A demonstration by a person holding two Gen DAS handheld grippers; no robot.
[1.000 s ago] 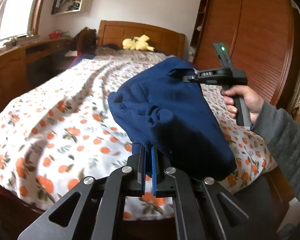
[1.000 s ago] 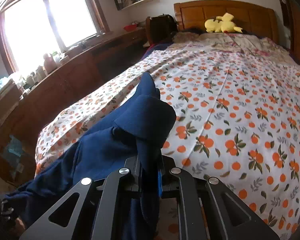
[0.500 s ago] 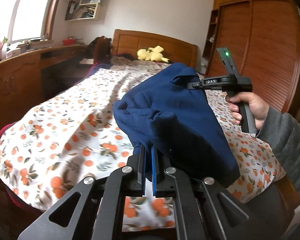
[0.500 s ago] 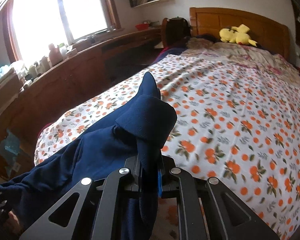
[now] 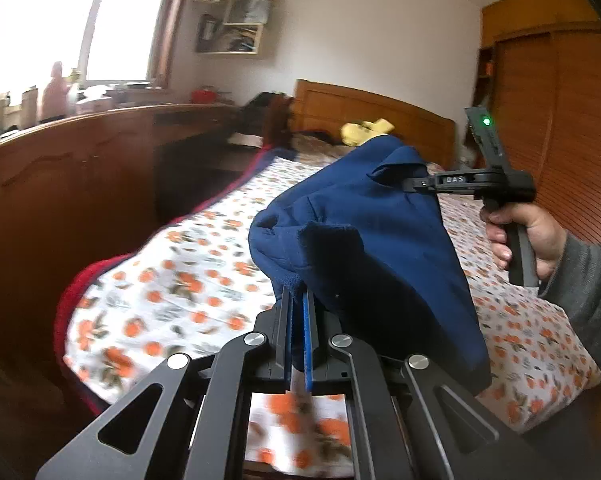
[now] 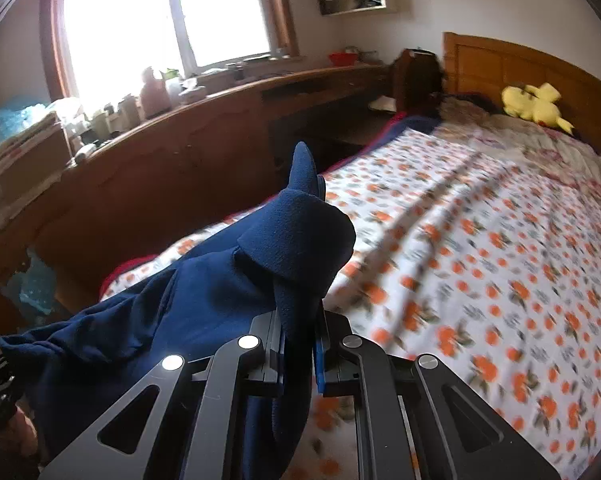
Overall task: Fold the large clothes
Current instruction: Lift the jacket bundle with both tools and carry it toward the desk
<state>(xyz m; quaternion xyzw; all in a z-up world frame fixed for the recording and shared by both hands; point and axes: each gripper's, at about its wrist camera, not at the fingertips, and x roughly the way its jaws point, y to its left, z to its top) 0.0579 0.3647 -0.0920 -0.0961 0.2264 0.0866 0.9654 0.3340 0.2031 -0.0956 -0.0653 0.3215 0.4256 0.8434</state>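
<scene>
You have the navy garment (image 5: 380, 240) strung between your two tools, lifted clear of the bed (image 5: 172, 300) near its foot end. The left gripper (image 5: 296, 332) has its fingers pressed nearly together on a thick edge of the cloth, which bunches up and forward from the blue pads. The right gripper (image 6: 300, 344) pinches another part of the same garment, a folded flap of fabric rising straight out of its fingers.

In the left wrist view you can see your right hand (image 5: 528, 236) on its handle, with that tool's tip buried in a raised corner of the cloth, higher and farther toward the headboard (image 5: 372, 116) than the left grip. So the held edge runs between the two tools, slanting up from left to right, and the bulk of the garment hangs below it. In the right wrist view the cloth trails off to the lower left, toward your other hand, sagging below the level of the mattress edge.

The flowered bedspread lies ahead of both tools, open and flat, with the yellow plush toy (image 6: 536, 106) far off by the pillows. The likely next move is to carry the garment forward over the bed and lay it out. Level the two grips first, or it may land skewed.
</scene>
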